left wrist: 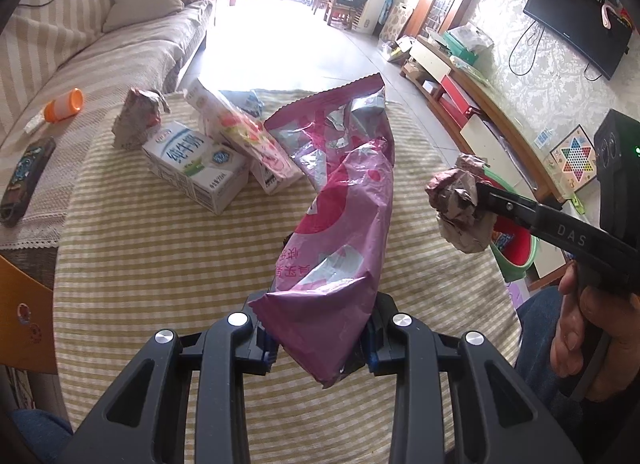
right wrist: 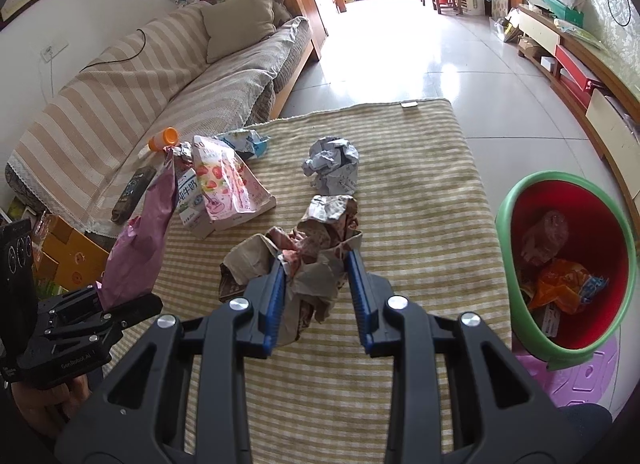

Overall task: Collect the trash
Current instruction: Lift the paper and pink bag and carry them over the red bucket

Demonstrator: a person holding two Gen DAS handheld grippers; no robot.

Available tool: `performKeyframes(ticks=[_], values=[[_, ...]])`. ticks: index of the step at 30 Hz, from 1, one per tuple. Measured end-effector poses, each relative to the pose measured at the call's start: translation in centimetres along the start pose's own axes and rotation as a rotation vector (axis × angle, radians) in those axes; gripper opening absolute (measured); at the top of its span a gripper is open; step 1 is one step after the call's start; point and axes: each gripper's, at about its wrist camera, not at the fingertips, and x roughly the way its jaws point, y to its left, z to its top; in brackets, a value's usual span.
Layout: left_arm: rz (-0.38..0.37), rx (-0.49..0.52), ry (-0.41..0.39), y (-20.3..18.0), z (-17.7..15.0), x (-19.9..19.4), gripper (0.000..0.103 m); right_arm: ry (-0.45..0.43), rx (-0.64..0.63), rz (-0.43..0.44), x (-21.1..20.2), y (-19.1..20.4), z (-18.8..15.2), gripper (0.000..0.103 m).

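1. Readable writing: the side of the right tongs' arm in the left wrist view carries the letters "DAS"; the body of the left tongs in the right wrist view reads "GenRobot.AI". The white milk carton (left wrist: 196, 166) has large blue Chinese characters on its top face, and the pink snack bag (left wrist: 340, 200) has pink Chinese characters near its lower end; I cannot read either with certainty.
2. The left tongs (left wrist: 320, 348) are clamped on the lower end of the pink snack bag. The bag's long axis runs up and away from the pads, its torn open mouth at the far end, silver lining showing, and it hangs clear of the striped cloth on the worktop (left wrist: 160, 264).
3. The right tongs (right wrist: 316, 296) are clamped on a crumpled brown paper wad (right wrist: 304, 264), blue pads pressing it from both sides. The wad is a rough lump with no clear long axis, held above the worktop.
4. On the worktop lie the milk carton on its side, a strawberry-printed carton (right wrist: 228, 188) leaning on it, and a grey crumpled paper ball (right wrist: 332, 164).
5. A red bin with a green rim (right wrist: 624, 264) stands on the floor just to the right of the worktop, with wrappers already inside.
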Motion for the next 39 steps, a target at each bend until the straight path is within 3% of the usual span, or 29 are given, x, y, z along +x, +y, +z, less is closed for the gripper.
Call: performKeyframes(ticks=[10,21,29,39], values=[[0.015,0.019,-0.039,-1.6,1.0,-1.9,0.029,-0.043,0.015,0.008,-2.0,-0.7,0.1,0.030],[-0.030,0.069,-0.052,-4.9,2.7,-1.5,0.029,-0.085,0.066,-0.032,-4.5,-4.4,0.4,0.030],[-0.090,0.126,-0.048,-9.5,4.8,0.3,0.029,-0.127,0.140,-0.103,-6.7,-10.0,0.9,0.030],[-0.217,0.216,-0.012,-18.2,8.1,5.2,0.029,-0.172,0.268,-0.221,-9.6,-19.7,0.9,0.030]])
